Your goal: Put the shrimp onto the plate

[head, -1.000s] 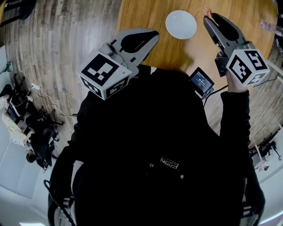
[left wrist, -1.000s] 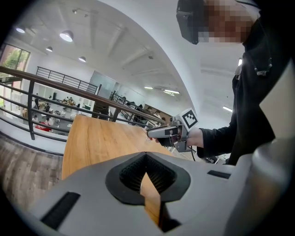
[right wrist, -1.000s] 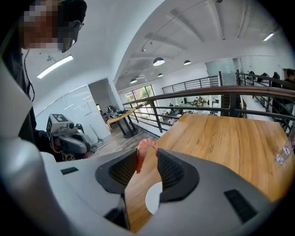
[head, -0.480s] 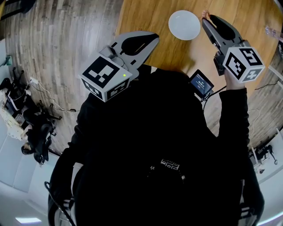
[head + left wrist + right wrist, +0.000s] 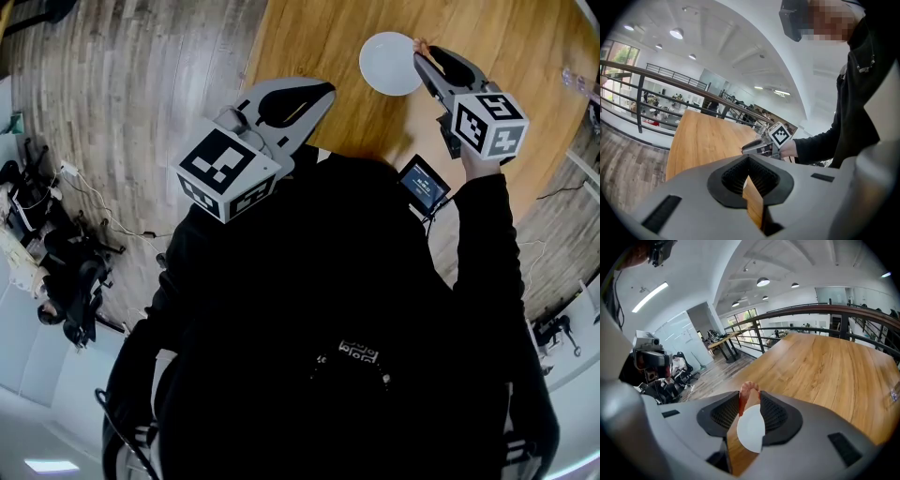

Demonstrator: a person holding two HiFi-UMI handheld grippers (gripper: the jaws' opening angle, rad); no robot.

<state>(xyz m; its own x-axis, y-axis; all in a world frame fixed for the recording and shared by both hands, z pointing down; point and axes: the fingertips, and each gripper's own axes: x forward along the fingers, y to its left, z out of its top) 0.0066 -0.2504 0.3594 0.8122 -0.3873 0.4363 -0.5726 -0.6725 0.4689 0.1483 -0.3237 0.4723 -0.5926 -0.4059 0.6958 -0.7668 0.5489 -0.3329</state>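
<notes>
Head view: my right claw [image 5: 421,54] reaches out over the wooden table [image 5: 309,37], and the shrimp [image 5: 419,44] shows as a small orange bit at its tip. That tip sits right at the near-right rim of the white plate [image 5: 387,64]. From up here I cannot tell whether the shrimp touches the plate or hangs above it. My left claw [image 5: 322,92] is held back over the table's near-left edge, well apart from the plate, with bare wood between them. A small lit screen [image 5: 424,185] sits close to my body under my right hand [image 5: 472,165]. Grey plank floor [image 5: 122,84] runs off to the left, with cables and chairs at the far edge.

Left gripper view: my left claw [image 5: 749,162] has its tips together and nothing in them. Only a sliver of table [image 5: 703,138] shows through the slit lower down. Beyond them I see my right claw [image 5: 751,148] low over the tabletop, with its marker cube [image 5: 780,135] and my sleeve behind it. A dark railing [image 5: 656,86] runs behind the table.

Right gripper view: my right claw [image 5: 749,393] is clamped on the shrimp [image 5: 749,385], which arches pink and curled between the two tips. The plate [image 5: 751,430] shows through the gap straight below it, round and white, with nothing on it. Nothing stands between shrimp and plate. The table [image 5: 825,366] stretches away bare to a railing [image 5: 811,315], with desks and office chairs off to the left.
</notes>
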